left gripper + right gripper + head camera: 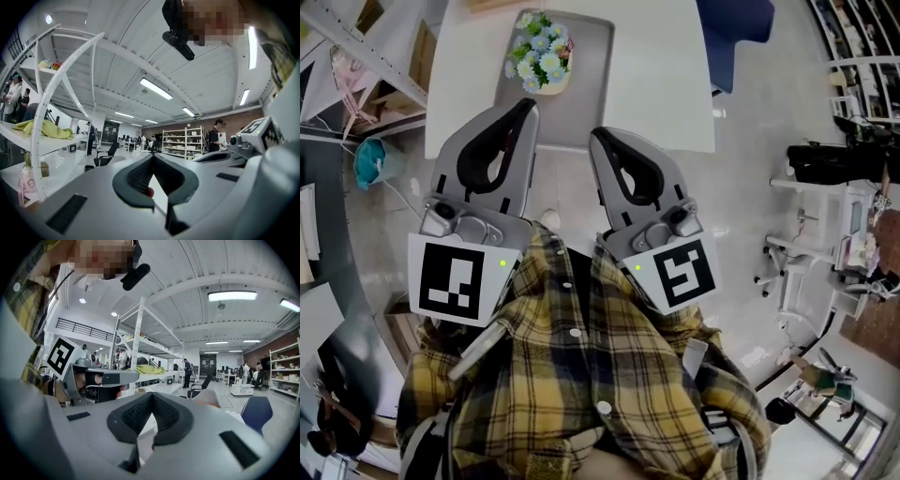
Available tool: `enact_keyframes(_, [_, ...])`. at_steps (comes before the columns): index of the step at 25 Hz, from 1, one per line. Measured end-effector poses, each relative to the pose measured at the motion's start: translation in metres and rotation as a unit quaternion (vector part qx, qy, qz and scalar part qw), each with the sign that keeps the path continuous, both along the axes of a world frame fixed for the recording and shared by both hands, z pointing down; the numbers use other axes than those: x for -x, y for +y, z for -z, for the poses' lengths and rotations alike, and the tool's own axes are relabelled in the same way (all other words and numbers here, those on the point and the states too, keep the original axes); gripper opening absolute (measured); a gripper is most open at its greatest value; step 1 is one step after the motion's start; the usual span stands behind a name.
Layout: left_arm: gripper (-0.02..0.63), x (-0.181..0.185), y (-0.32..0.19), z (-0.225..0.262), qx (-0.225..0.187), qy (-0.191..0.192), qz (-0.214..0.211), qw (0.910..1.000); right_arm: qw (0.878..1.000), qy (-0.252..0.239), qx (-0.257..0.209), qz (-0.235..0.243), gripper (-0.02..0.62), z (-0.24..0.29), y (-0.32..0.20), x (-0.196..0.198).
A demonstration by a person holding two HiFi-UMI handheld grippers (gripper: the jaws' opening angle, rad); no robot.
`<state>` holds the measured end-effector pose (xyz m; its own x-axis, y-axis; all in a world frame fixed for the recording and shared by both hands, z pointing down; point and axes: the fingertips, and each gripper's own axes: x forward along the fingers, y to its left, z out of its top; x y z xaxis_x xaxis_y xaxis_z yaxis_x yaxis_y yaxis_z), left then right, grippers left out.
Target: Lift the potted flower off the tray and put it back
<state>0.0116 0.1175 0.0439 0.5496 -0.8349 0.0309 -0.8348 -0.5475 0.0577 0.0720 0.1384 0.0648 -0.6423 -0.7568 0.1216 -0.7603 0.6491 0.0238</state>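
The potted flower, a cream pot with blue and white blossoms, stands at the far left end of a grey tray on the white table. My left gripper is shut and empty, its tips over the tray's near edge just short of the pot. To its right, my right gripper is also shut and empty, at the table's near edge. In the left gripper view the left gripper's jaws meet with nothing between them. The right gripper view shows the right gripper in the same state.
A blue chair stands at the table's far right. White shelving and a teal object are on the left. Desks and equipment stand at the right. People stand far off in the hall.
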Motion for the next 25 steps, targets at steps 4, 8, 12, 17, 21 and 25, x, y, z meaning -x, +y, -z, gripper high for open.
enact_keyframes(4, [0.009,0.013,-0.042,0.004,0.000,-0.005,-0.018,0.9998,1.000,0.000,-0.001,-0.016,-0.002,0.005,-0.040,0.016])
enact_keyframes(8, [0.009,0.032,-0.082,0.009,-0.002,-0.010,-0.037,0.9993,0.999,-0.001,-0.001,-0.039,-0.002,0.009,-0.079,0.033])
enact_keyframes(12, [0.009,0.051,-0.111,0.008,0.003,-0.015,-0.058,0.9982,0.998,-0.001,-0.006,-0.060,-0.002,0.011,-0.109,0.052])
enact_keyframes(17, [0.009,0.069,-0.141,-0.002,0.016,-0.023,-0.085,0.9960,0.996,0.004,0.013,-0.087,-0.002,0.001,-0.136,0.073])
enact_keyframes(21, [0.009,0.073,-0.155,-0.013,0.031,-0.027,-0.104,0.9937,0.994,0.006,0.027,-0.102,-0.002,-0.007,-0.149,0.080])
enact_keyframes(25, [0.009,0.070,-0.164,-0.021,0.042,-0.032,-0.111,0.9924,0.993,0.013,0.035,-0.108,-0.002,-0.011,-0.159,0.076])
